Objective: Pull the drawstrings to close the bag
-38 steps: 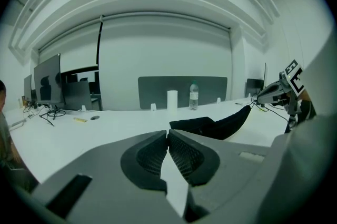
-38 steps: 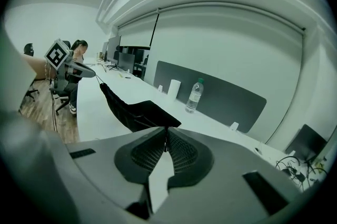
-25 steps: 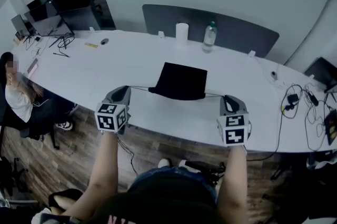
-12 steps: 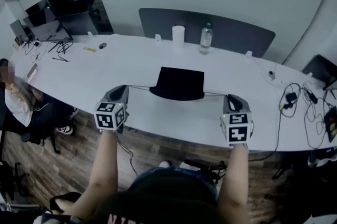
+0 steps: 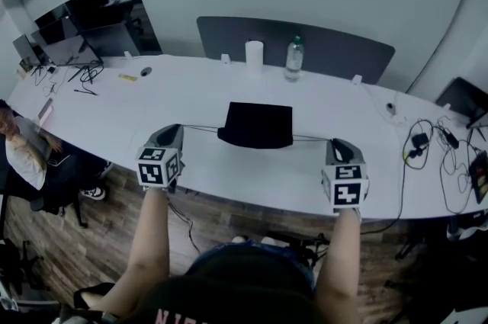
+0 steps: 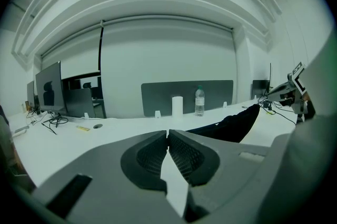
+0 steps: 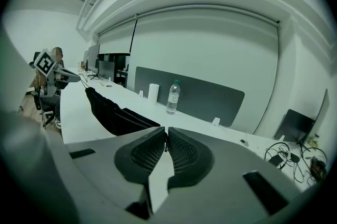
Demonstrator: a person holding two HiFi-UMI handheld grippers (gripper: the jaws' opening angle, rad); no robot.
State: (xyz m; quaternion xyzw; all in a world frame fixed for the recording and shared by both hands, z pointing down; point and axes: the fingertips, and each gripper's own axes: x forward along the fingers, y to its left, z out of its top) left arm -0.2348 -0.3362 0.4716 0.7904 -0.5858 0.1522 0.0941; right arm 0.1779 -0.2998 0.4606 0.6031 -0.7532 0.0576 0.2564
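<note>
The left gripper (image 5: pixel 180 128) has its jaws pressed together at the tips, pinching the left drawstring (image 5: pixel 202 128), a thin dark cord that runs straight from those tips to the near left corner of the bag (image 5: pixel 257 124). On the bag's other side, the right gripper (image 5: pixel 333 141) is likewise closed to a sliver on the right drawstring (image 5: pixel 311 138), which stretches in a straight line to the bag's near right corner. The two grippers sit well apart, level with the bag's near edge and flanking it, each held in one of the person's hands just above the near rim of the table (image 5: pixel 229 174). The bag is black cloth lying about midway between them on the white tabletop. From above it looks like a squat dark rectangle whose near edge bulges slightly where the cords leave it. In the right gripper view its fabric shows folds and pleats, and the far corner is drawn up into a point. Beyond the bag, near the table's far side, a white paper roll (image 5: pixel 254 54) and a clear water bottle (image 5: pixel 293 59) stand side by side before a grey divider panel (image 5: pixel 343 49). Farther out to the bag's right lie tangled cables (image 5: pixel 433 153). Far to its left a person (image 5: pixel 23 155) sits at the table's end.
</note>
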